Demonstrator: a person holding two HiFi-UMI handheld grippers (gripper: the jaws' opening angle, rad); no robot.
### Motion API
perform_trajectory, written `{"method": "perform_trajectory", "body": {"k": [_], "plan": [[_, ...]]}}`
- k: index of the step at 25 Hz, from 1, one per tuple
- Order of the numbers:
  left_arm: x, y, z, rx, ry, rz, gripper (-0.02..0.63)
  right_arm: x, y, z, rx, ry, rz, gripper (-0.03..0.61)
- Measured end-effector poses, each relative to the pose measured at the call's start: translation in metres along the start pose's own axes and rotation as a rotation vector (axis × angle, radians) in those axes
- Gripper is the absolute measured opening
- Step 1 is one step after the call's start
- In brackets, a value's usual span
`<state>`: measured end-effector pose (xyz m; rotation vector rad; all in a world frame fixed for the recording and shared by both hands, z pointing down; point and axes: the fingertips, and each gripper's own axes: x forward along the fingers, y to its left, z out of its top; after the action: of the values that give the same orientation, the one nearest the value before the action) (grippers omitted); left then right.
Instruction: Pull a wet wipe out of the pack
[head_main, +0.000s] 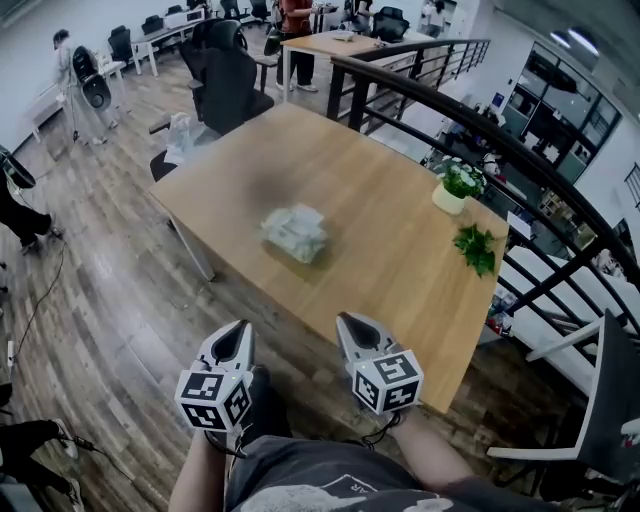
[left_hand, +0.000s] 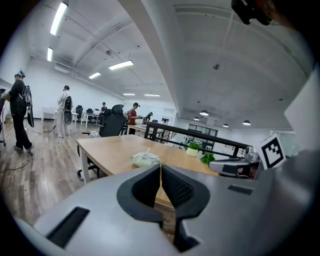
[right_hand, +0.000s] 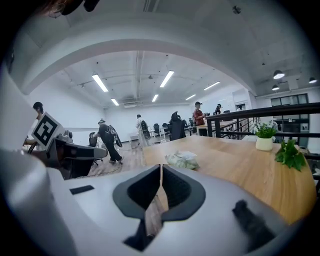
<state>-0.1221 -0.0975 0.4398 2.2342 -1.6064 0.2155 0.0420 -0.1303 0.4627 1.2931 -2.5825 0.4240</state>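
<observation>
The wet wipe pack (head_main: 295, 232), pale green and crumpled, lies near the middle of the wooden table (head_main: 390, 250). It also shows ahead in the left gripper view as the pack (left_hand: 145, 159) and in the right gripper view as the pack (right_hand: 182, 159). My left gripper (head_main: 237, 335) and right gripper (head_main: 352, 325) hover side by side short of the table's near edge, well apart from the pack. Both point toward it. The left gripper (left_hand: 160, 167) is shut with nothing between its pads, and so is the right gripper (right_hand: 161, 169).
A white pot with a plant (head_main: 458, 187) and a loose green sprig (head_main: 476, 248) sit at the table's right side. A black railing (head_main: 520, 160) runs behind the table. Office chairs (head_main: 225, 85) stand at the far end, with people further back.
</observation>
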Motion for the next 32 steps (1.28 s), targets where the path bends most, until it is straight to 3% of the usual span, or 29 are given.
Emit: {"method": "perform_trajectory", "body": {"k": [13,23,28,32], "plan": [[0.095,0.087,0.042,-0.029,0.041,-0.067,0.021,0.111,-0.029,0.024,0.052,0.038,-0.09,0.026],[0.166,0.104,0.062,0.035,0.109,-0.211,0.023,0.17,-0.054,0.041,0.097,0.061,-0.176,0.026],[0.194,0.114,0.061,0.027,0.189,-0.256,0.023,0.189,-0.066,0.049,0.119,0.062,-0.225,0.026],[0.218,0.11,0.062,0.074,0.232,-0.332,0.023,0.2,-0.081,0.053,0.137,0.064,-0.275,0.026]]}}
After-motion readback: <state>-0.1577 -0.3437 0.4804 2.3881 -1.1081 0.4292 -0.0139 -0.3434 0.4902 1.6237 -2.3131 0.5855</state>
